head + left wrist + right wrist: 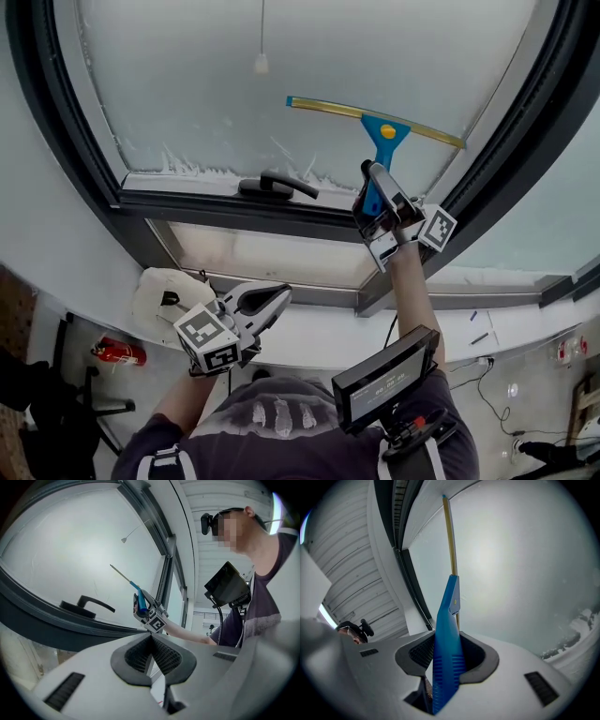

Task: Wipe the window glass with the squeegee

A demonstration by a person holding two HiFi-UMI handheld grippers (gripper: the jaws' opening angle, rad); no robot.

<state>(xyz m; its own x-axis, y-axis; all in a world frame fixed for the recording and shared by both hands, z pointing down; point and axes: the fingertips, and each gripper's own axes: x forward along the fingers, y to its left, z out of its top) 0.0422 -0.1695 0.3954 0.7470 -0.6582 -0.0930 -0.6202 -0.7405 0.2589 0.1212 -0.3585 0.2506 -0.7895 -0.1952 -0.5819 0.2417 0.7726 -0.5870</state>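
Observation:
A squeegee with a blue handle [382,141] [446,663] and a yellow blade bar [375,120] [450,536] rests against the frosted window glass [281,66]. My right gripper [377,211] [447,667] is shut on the blue handle, raised to the pane's right side. In the left gripper view the squeegee [135,595] and right gripper [149,613] show far off. My left gripper [272,302] [152,660] hangs low below the window frame, shut, with nothing between its pads.
A black window handle [274,186] [86,604] sits on the dark lower frame [234,216]. Soapy streaks line the pane's bottom edge [187,169]. A pull cord [262,62] hangs at the top. A cloth [169,295] lies on the sill; a fire extinguisher [120,353] is on the floor.

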